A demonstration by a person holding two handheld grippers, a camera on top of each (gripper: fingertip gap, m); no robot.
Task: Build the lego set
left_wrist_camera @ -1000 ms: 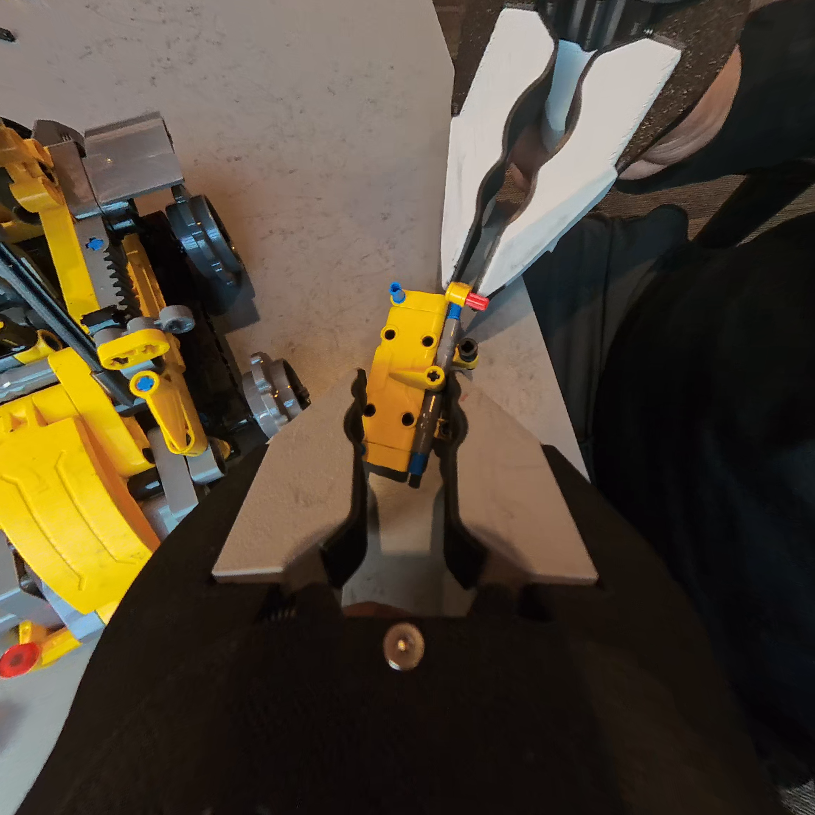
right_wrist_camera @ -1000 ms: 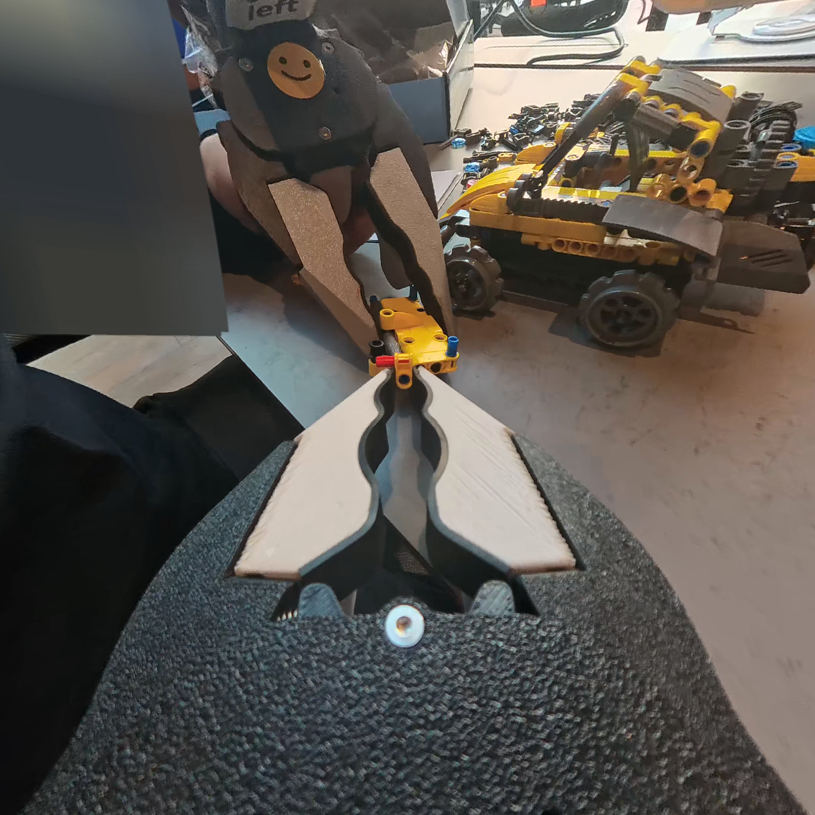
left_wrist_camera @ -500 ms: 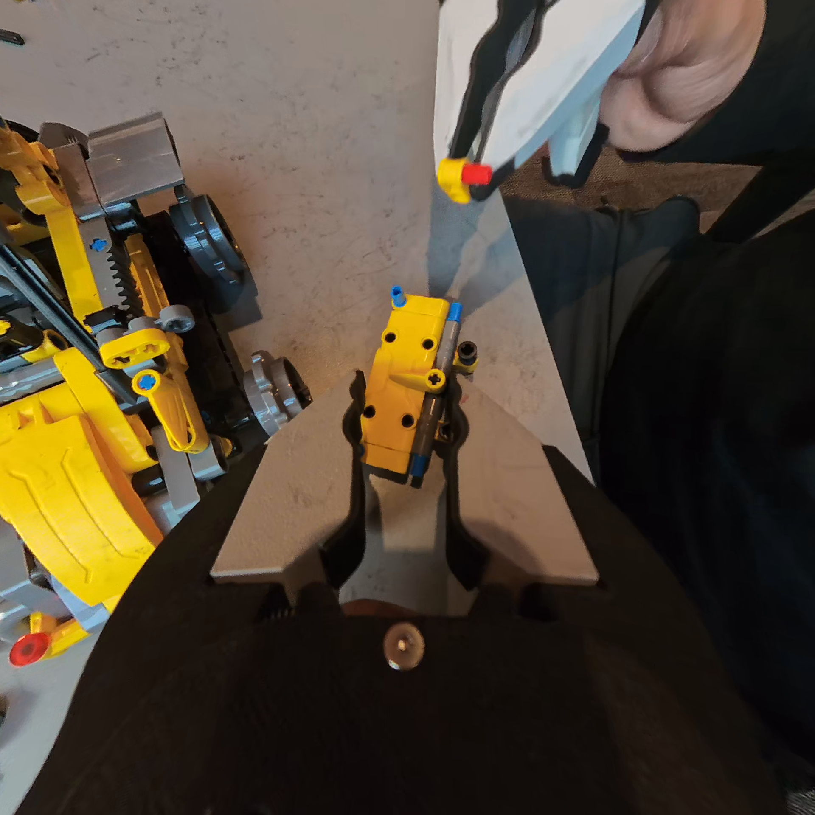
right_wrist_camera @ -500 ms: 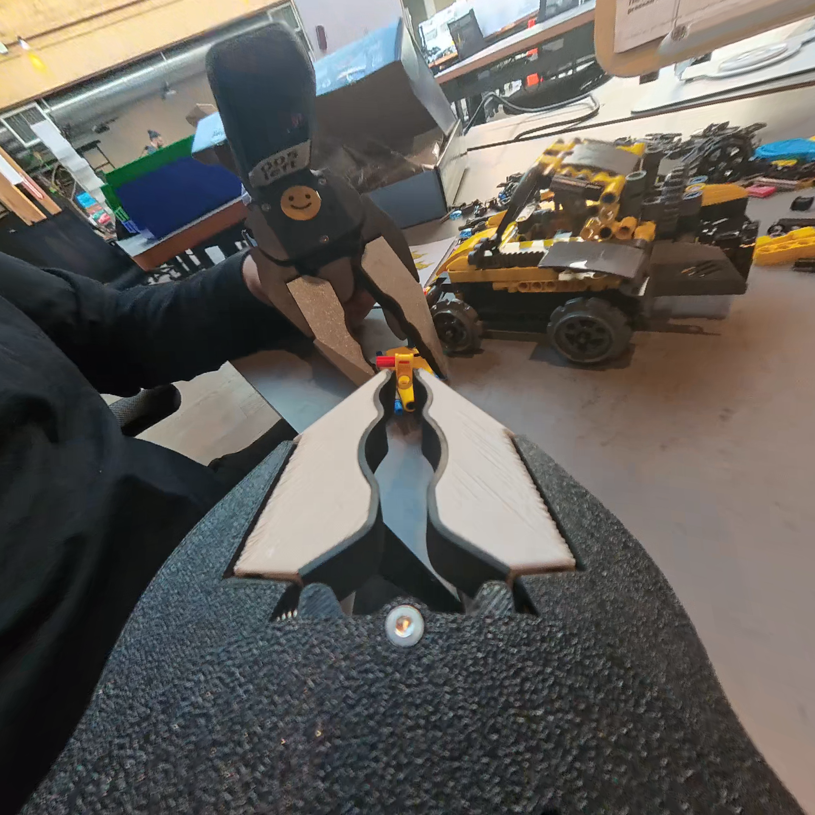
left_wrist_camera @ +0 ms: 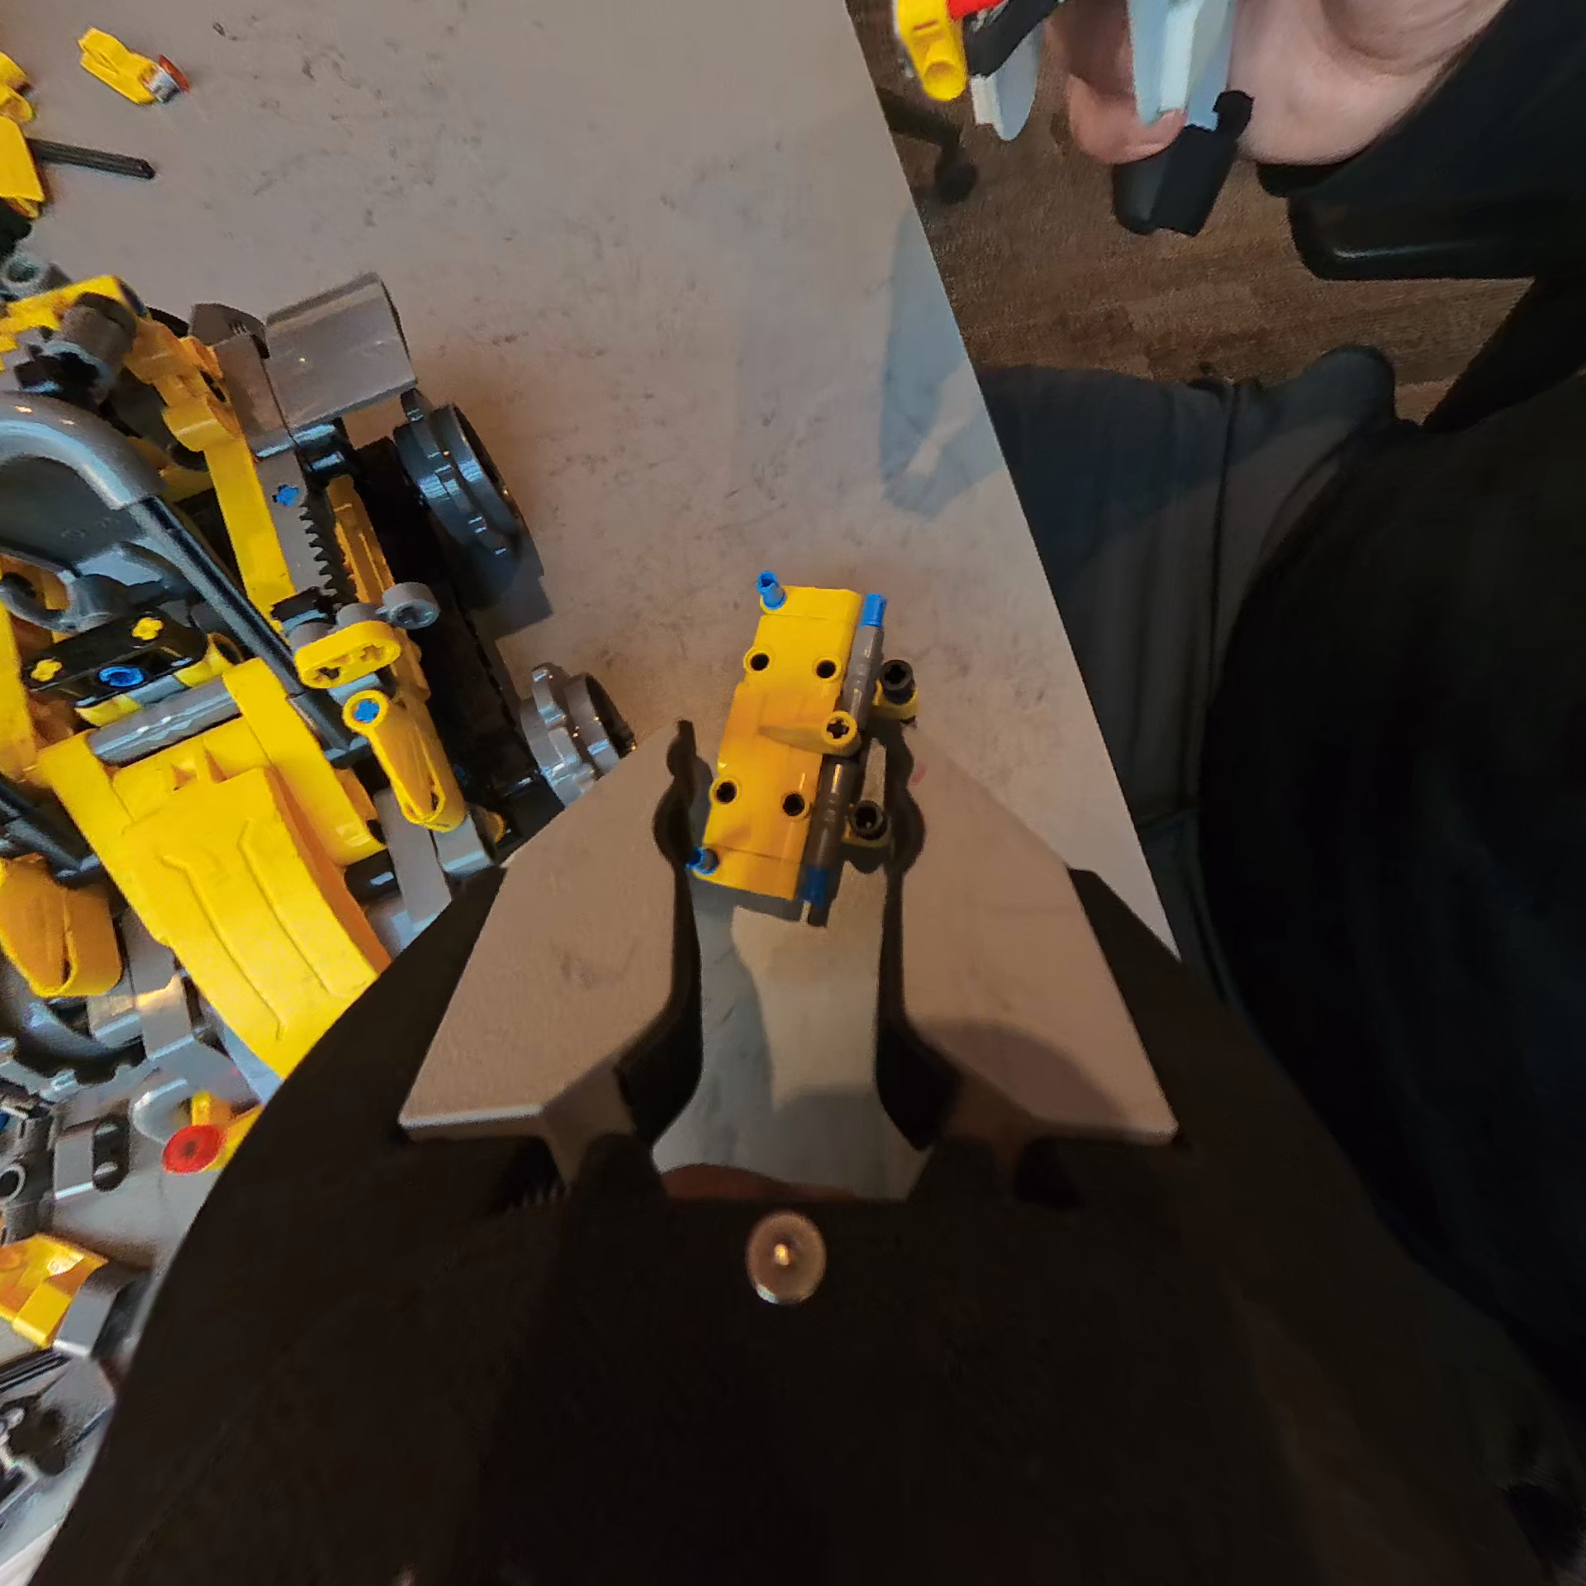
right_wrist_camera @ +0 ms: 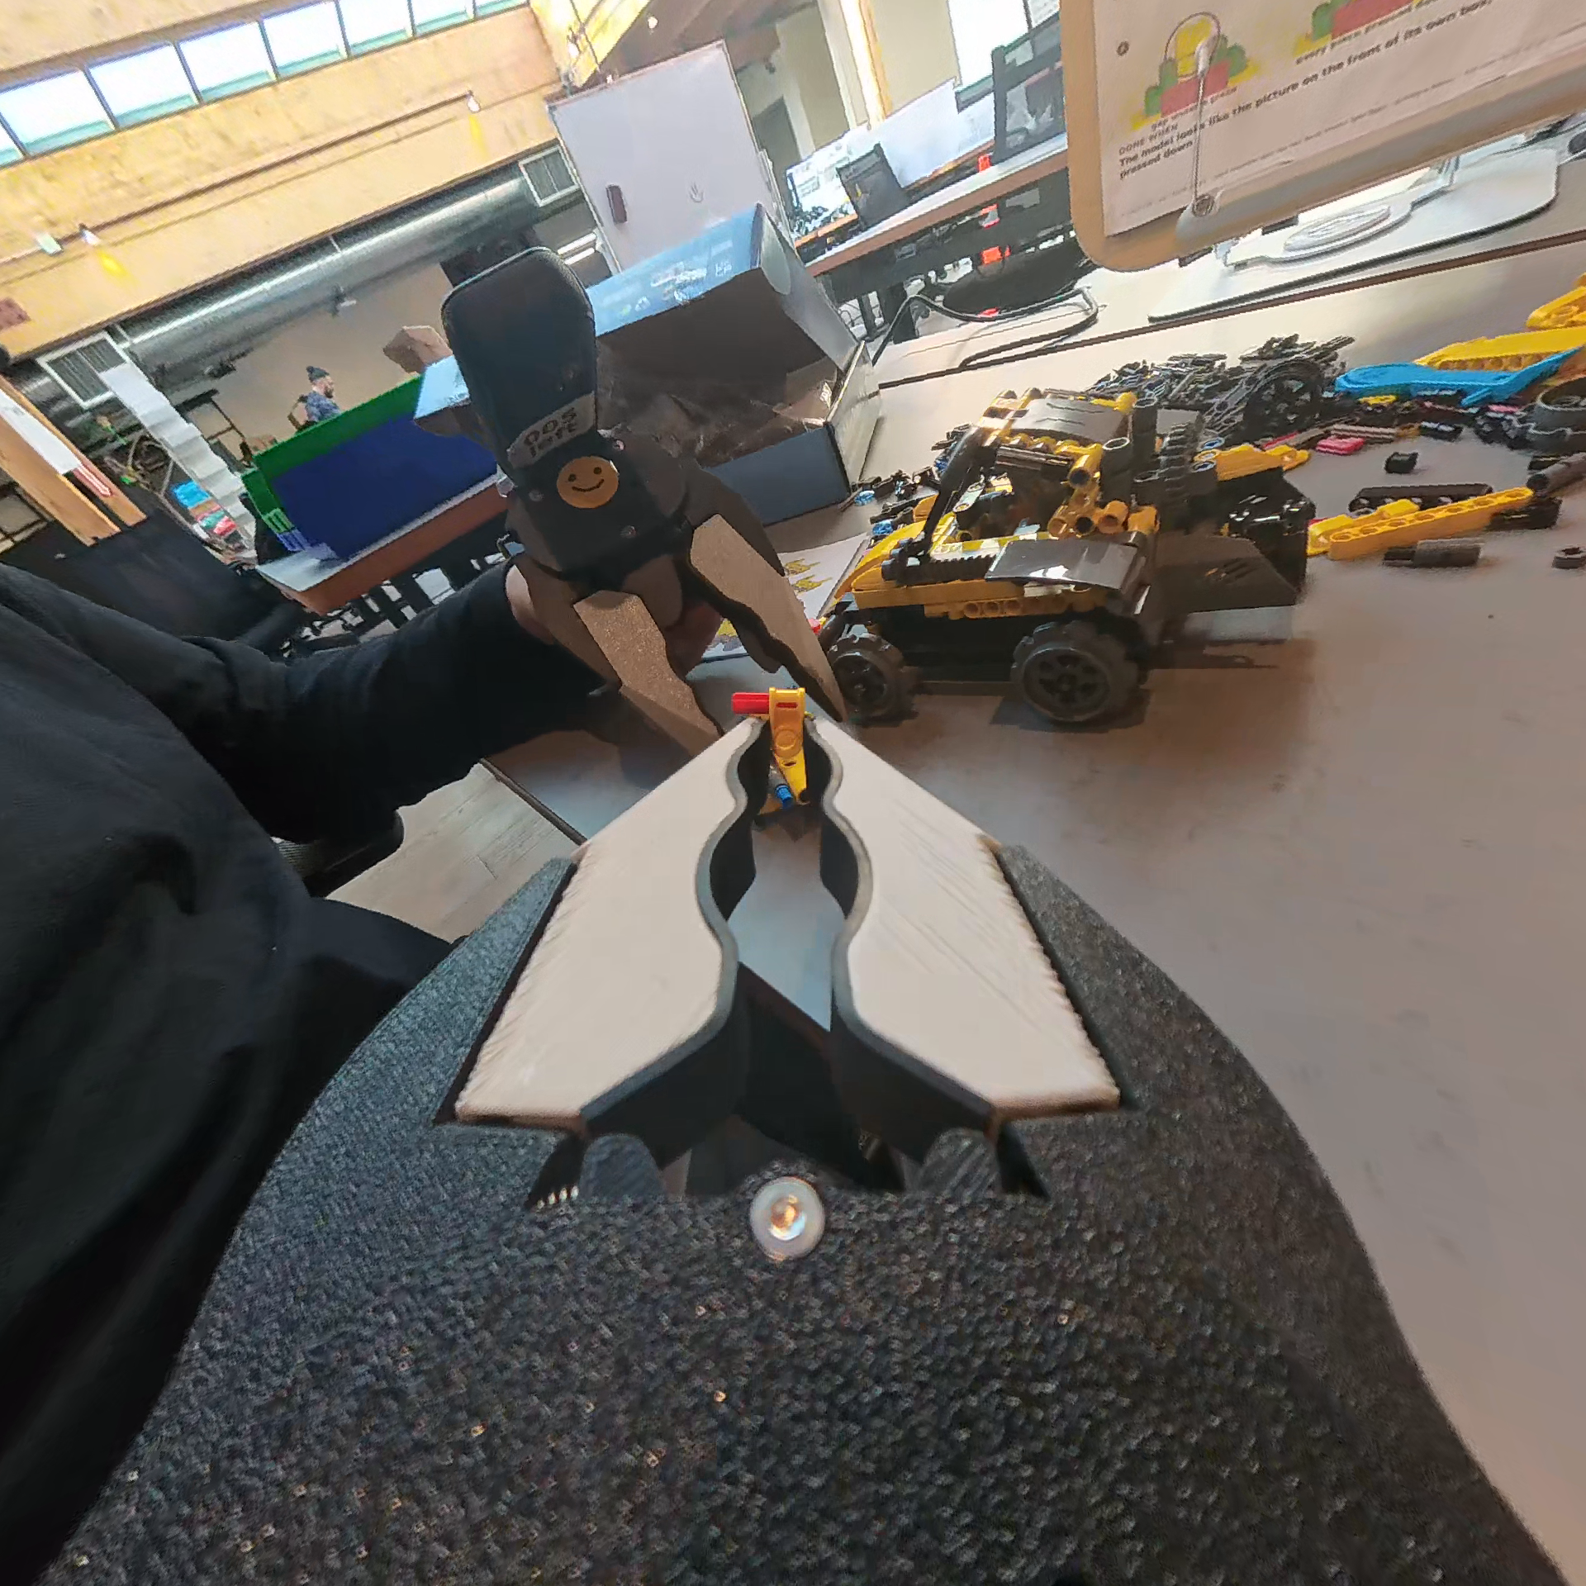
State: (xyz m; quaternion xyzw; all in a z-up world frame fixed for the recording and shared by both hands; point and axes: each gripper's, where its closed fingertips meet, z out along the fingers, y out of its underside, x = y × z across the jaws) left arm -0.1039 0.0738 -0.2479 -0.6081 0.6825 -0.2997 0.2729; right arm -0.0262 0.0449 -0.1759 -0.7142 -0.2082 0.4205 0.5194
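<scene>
Left wrist view alone shows left claw (left_wrist_camera: 785, 798) apparently pinching yellow block (left_wrist_camera: 785, 755); right claw (right_wrist_camera: 783, 729) grips yellow connector (right_wrist_camera: 788, 740).

The yellow brick assembly (left_wrist_camera: 785, 755) between the left gripper (left_wrist_camera: 785, 824) fingers is smooth, glossy plastic, like the yellow-and-black model vehicle (right_wrist_camera: 1064, 558) on the far right, whose tyres look matt and rubbery. The surface (left_wrist_camera: 601, 283) is a pale, matt, faintly mottled slab with fine scuffs. The right gripper (right_wrist_camera: 785, 738) has matt, finely ribbed pale fingers (right_wrist_camera: 935, 935) on a rough, pebbled dark body with a shiny metal screw (right_wrist_camera: 785, 1219), and nips a glossy yellow connector piece (right_wrist_camera: 785, 729); the person's sleeve (right_wrist_camera: 257, 704) at left is soft black cloth.
</scene>
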